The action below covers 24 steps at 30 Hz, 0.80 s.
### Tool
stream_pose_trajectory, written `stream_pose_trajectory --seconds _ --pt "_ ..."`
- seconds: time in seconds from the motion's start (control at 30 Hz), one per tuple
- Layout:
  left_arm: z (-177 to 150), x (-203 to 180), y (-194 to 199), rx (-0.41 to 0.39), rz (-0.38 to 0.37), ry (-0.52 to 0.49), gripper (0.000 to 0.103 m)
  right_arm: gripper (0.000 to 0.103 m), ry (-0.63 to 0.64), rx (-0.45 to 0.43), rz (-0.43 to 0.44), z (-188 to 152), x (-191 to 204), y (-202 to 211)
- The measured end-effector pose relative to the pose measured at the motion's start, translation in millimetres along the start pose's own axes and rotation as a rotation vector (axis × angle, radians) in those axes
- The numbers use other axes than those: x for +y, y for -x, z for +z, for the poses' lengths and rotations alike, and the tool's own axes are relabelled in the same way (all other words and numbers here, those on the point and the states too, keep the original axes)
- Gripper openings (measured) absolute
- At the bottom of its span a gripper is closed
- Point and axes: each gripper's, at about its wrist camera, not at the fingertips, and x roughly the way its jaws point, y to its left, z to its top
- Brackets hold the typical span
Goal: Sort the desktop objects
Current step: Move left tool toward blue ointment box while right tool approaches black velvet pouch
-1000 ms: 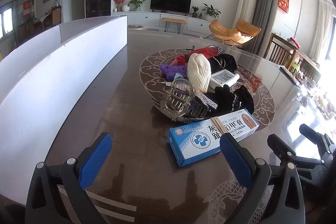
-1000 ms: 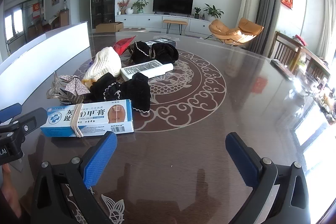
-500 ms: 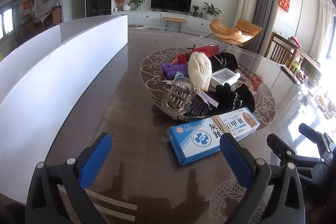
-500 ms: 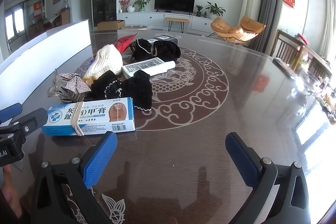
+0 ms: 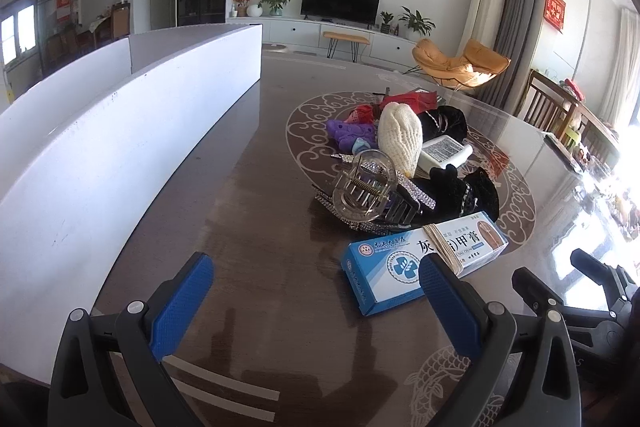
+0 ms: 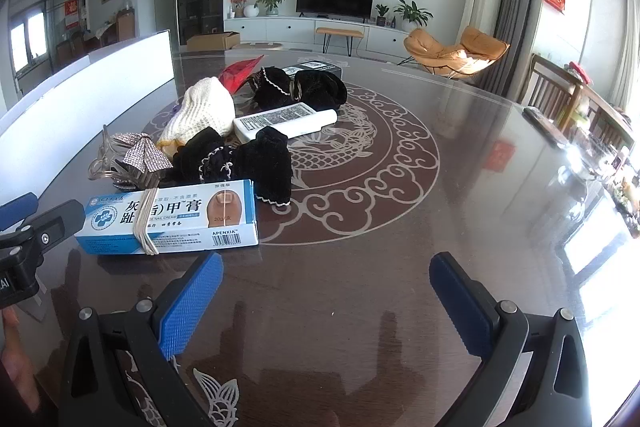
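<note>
Both jaws wide apart, empty; white bin (image 5: 120,131) interior hidden; blue box (image 6: 168,217) w/ rubber band on table (image 6: 380,227).

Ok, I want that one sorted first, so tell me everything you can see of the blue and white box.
The box is a long blue and white carton, seemingly cardboard, printed with Chinese characters, "NAIL CREAM", a toenail picture and a barcode. A tan rubber band wraps it. It lies closed and flat on the table, nearest of the pile, seemingly against the black velvet bow. Neither tool touches it.
</note>
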Motion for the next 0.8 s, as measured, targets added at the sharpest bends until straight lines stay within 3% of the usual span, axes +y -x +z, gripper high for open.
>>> stream_pose_trajectory --seconds 0.17,0.5,0.8 --pt "0 11 -1 0.009 0.002 0.054 0.103 0.103 -0.022 0.000 0.020 0 -4 0" --pt "-2 8 -3 0.026 0.024 0.041 0.103 0.103 0.021 0.042 0.086 0 3 -7" --pt "-4 7 0 0.018 0.026 0.029 0.103 0.103 -0.033 0.111 0.137 2 -7 -19"
